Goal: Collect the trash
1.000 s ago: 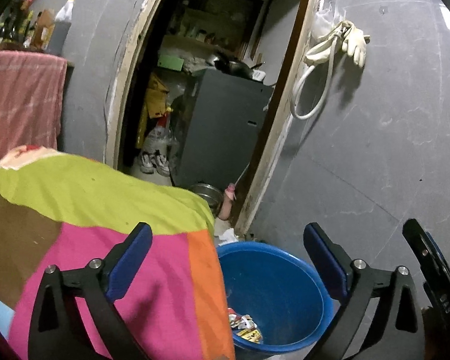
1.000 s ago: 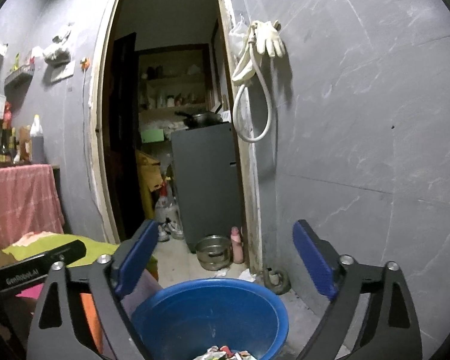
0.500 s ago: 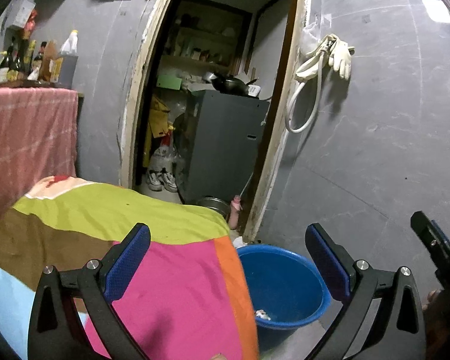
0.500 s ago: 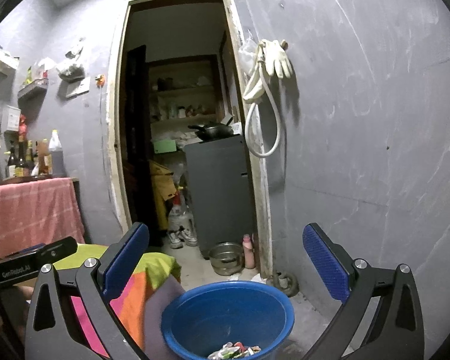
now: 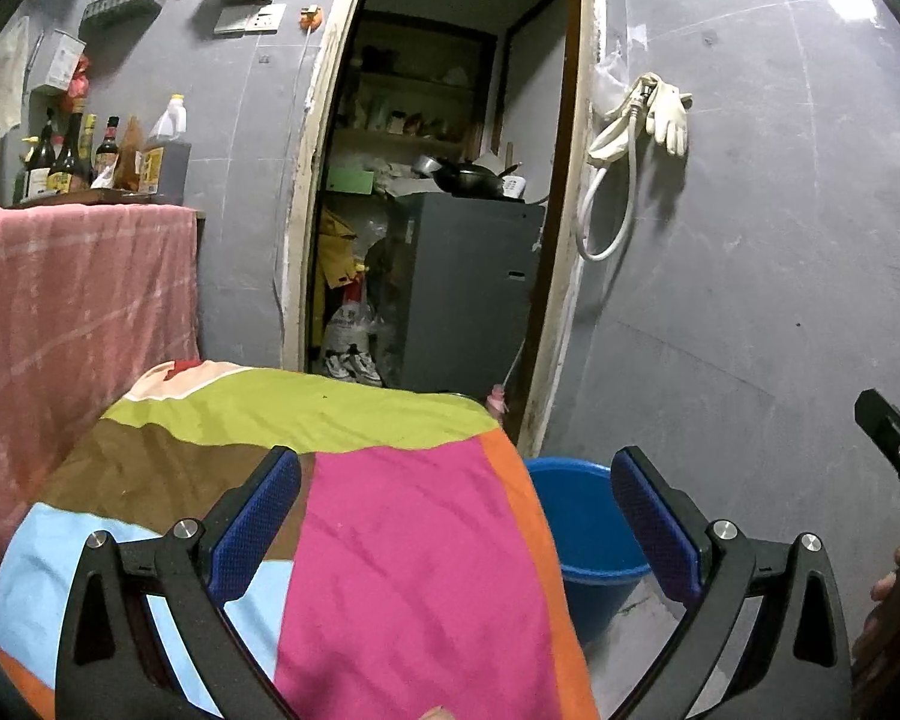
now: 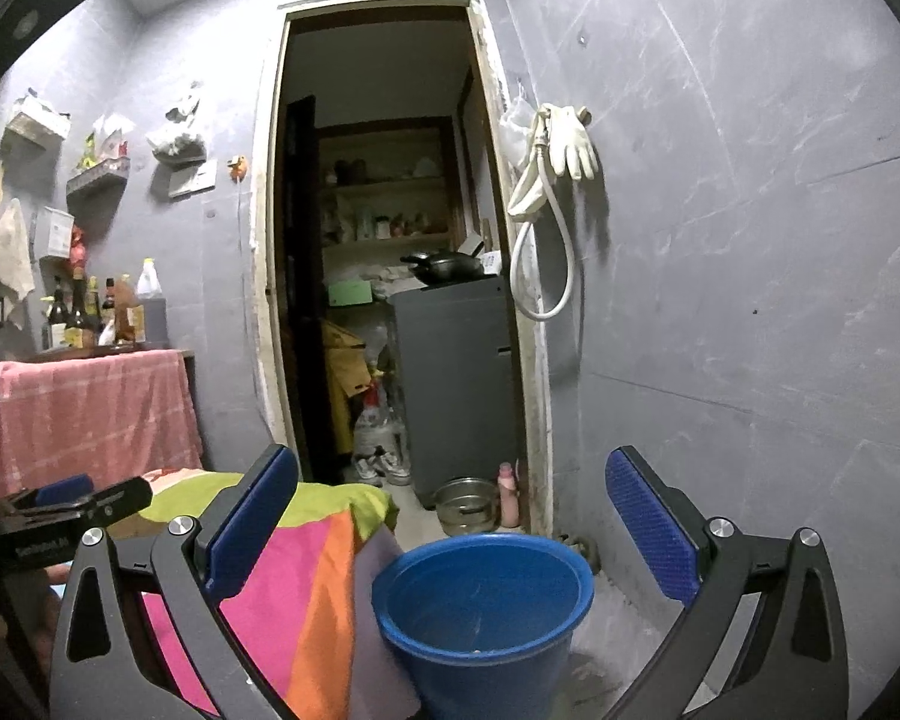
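Note:
A blue plastic bucket (image 6: 486,606) stands on the floor by the grey wall, right of a table under a multicoloured cloth (image 5: 402,540). It also shows in the left wrist view (image 5: 588,516), partly hidden by the cloth. Its contents are not visible now. My left gripper (image 5: 456,516) is open and empty above the cloth. My right gripper (image 6: 450,516) is open and empty, above and behind the bucket. The left gripper shows at the left edge of the right wrist view (image 6: 60,516).
An open doorway (image 6: 390,270) leads to a storeroom with a grey cabinet (image 6: 456,378), shoes and a metal bowl (image 6: 465,504). A hose and gloves (image 6: 558,180) hang on the wall. A pink-draped counter with bottles (image 5: 78,276) stands at left.
Both grippers have pulled back and up from the bucket. It now looks smaller and farther, and the trash inside it is out of sight. Both stayed open.

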`<action>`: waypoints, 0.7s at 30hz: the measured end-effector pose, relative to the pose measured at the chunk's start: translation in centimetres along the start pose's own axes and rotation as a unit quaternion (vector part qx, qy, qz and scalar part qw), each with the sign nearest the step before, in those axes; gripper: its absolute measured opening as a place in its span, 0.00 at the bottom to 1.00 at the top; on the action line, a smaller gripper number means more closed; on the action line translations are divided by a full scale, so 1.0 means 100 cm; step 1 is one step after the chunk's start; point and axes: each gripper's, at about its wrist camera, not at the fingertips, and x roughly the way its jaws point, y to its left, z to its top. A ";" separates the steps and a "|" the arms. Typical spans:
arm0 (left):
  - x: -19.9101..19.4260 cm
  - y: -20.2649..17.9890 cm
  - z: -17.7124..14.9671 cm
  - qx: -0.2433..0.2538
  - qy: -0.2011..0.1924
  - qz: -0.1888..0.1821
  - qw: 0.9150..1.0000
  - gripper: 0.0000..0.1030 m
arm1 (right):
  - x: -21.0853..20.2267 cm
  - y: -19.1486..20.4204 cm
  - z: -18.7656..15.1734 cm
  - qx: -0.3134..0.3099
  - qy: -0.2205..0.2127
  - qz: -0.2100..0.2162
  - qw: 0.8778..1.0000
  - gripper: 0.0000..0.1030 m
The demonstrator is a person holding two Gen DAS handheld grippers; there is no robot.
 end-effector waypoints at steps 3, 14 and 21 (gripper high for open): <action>-0.011 0.001 -0.004 0.003 -0.002 0.000 1.000 0.98 | -0.013 0.006 0.001 -0.013 -0.008 -0.004 1.000 1.00; -0.045 0.000 -0.029 0.011 -0.016 0.015 1.000 0.98 | -0.048 0.018 -0.014 -0.035 0.001 -0.028 0.999 1.00; -0.054 -0.003 -0.052 0.008 -0.034 0.042 0.998 0.98 | -0.060 0.022 -0.036 -0.053 0.006 -0.064 0.997 1.00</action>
